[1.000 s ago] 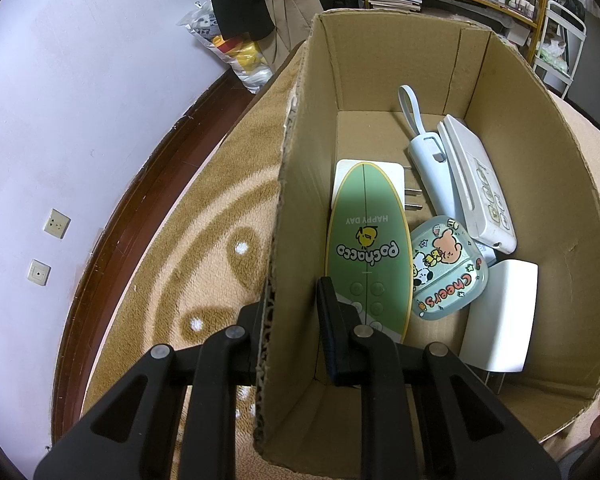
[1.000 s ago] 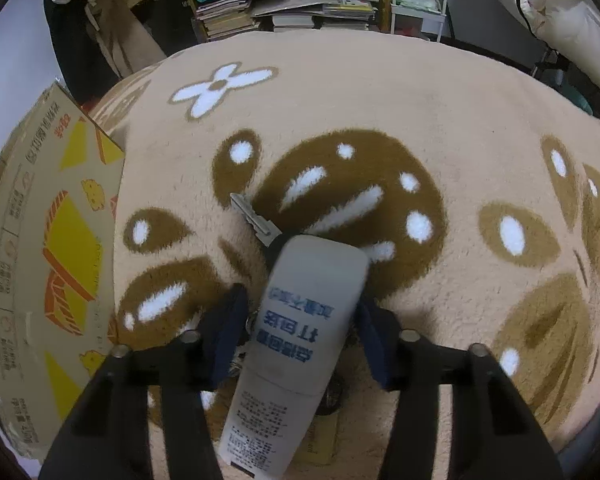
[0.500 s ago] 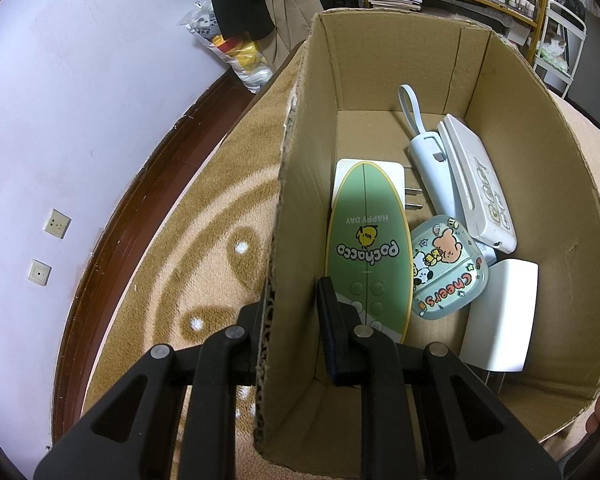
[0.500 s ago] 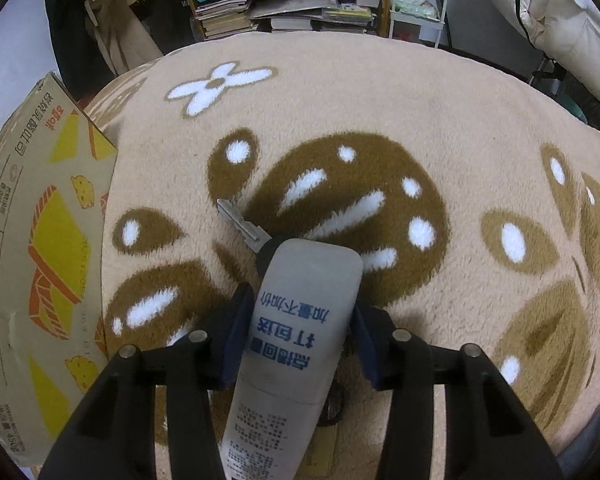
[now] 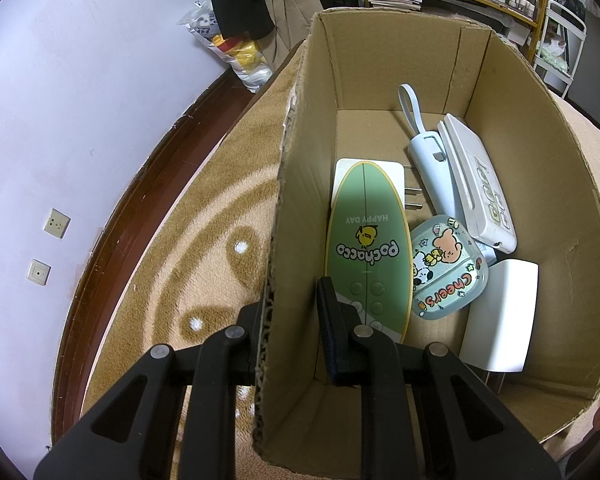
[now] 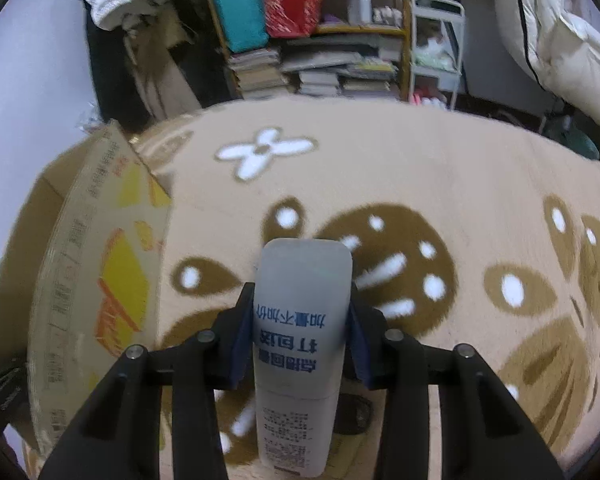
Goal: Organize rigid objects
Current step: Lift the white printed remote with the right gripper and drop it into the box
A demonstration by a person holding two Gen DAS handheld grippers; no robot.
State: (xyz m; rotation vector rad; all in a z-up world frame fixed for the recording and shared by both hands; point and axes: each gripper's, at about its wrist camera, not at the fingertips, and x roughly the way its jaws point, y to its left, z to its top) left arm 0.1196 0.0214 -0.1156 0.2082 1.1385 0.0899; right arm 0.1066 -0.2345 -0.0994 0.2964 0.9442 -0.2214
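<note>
The frosted grey plastic bottle with blue printed characters (image 6: 302,344) sits clamped between the fingers of the right tool (image 6: 298,344), held above the beige-and-brown patterned carpet (image 6: 440,184) with its far end pointing forward. To its left stands the open brown cardboard box (image 5: 540,184), its printed yellow-and-orange outer side showing in the right wrist view.

The left tool (image 5: 290,328) straddles the box's near left wall, one finger outside and one inside; whether the pads press the cardboard I cannot tell. In the box lie a green oval Pochacco remote (image 5: 366,248), a light blue device with a loop strap (image 5: 428,168), a white rectangular case (image 5: 478,184), a rounded cartoon-printed "Cheers" tin (image 5: 448,268) and two white chargers, one (image 5: 500,316) near the front right corner and one (image 5: 346,168) under the remote.

The step in hand looks like carrying the bottle to the box. The next move calls for swinging it left over the right wall, then lowering it onto a free patch of the box floor before letting go.
</note>
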